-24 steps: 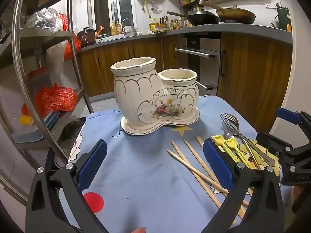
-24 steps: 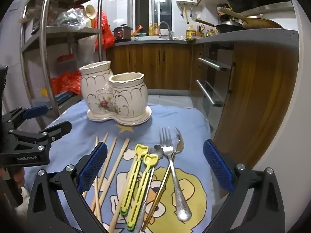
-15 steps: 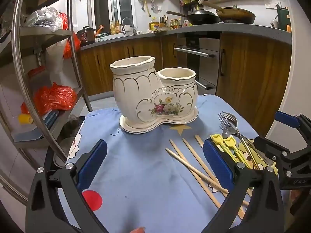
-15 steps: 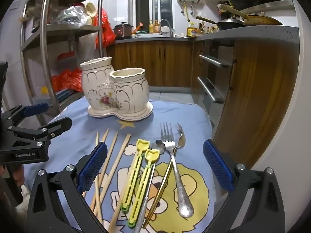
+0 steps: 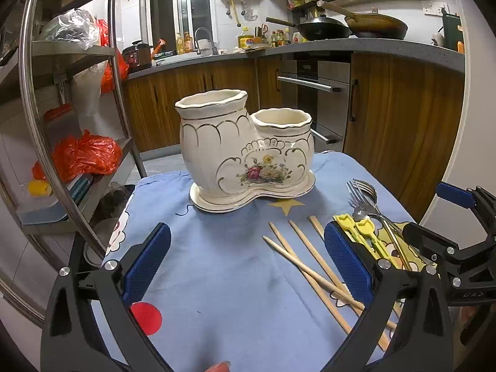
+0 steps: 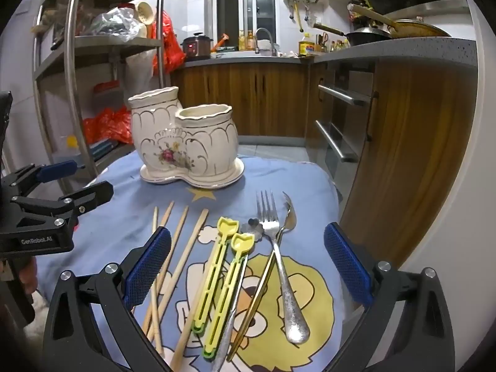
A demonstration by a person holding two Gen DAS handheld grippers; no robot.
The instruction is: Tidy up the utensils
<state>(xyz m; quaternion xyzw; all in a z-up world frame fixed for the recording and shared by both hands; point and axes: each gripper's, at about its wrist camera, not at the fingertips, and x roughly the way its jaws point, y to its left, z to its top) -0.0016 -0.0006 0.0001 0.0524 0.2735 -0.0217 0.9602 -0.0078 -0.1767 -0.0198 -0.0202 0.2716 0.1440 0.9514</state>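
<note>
A cream ceramic two-cup utensil holder point(image 5: 245, 152) point(image 6: 184, 145) stands at the far end of a blue cartoon tablecloth point(image 5: 223, 266) point(image 6: 124, 217). Several wooden chopsticks point(image 5: 307, 263) point(image 6: 176, 257), two yellow plastic utensils point(image 6: 223, 276) point(image 5: 359, 226), a silver fork point(image 6: 279, 263) point(image 5: 359, 192) and a gold-handled spoon point(image 6: 263, 279) lie loose on the cloth. My left gripper point(image 5: 246, 259) hovers open over bare cloth, left of the chopsticks. My right gripper point(image 6: 246, 259) hovers open above the yellow utensils and the fork. Nothing is held.
A metal shelf rack point(image 5: 46, 124) point(image 6: 77, 77) with red bags stands left of the table. Wooden kitchen cabinets and an oven point(image 5: 313, 99) lie behind and to the right. The table's right edge point(image 6: 338, 217) drops off close to the cabinet.
Both grippers have crept slightly forward towards the holder, which looks a little larger in both views. Their jaws stay wide apart and the utensils have not moved.
</note>
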